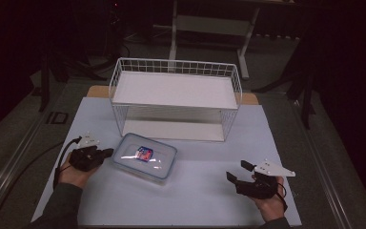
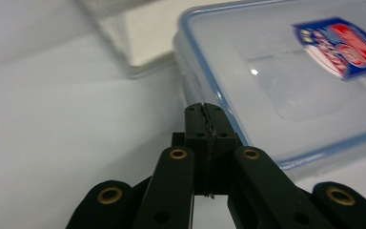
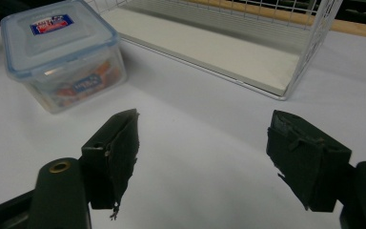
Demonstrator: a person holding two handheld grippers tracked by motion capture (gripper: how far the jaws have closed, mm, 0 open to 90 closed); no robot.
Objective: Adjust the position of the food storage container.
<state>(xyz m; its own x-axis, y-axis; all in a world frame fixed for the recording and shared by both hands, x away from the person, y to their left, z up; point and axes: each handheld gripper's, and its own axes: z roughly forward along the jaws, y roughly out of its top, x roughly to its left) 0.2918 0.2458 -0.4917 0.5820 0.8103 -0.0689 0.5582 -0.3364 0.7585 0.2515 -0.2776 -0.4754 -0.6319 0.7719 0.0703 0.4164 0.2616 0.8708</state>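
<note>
A clear plastic food box (image 1: 144, 156) with a blue-rimmed lid and a red and blue label lies on the white table, in front of the wire rack. My left gripper (image 1: 107, 153) is at the box's left side, shut, its jaws pressed together with nothing between them. In the left gripper view its tips (image 2: 204, 110) sit right at the box's (image 2: 286, 76) lid rim; I cannot tell if they touch. My right gripper (image 1: 237, 171) rests at the front right, open and empty. In the right gripper view its jaws (image 3: 202, 143) stand wide apart, with the box (image 3: 57, 52) far off at upper left.
A white wire rack (image 1: 174, 95) with an upper and a lower shelf stands behind the box, its lower shelf (image 3: 209, 47) open toward me. The white table sheet (image 1: 195, 191) ends close to both hands. Dark floor and a table frame (image 1: 209, 28) lie beyond.
</note>
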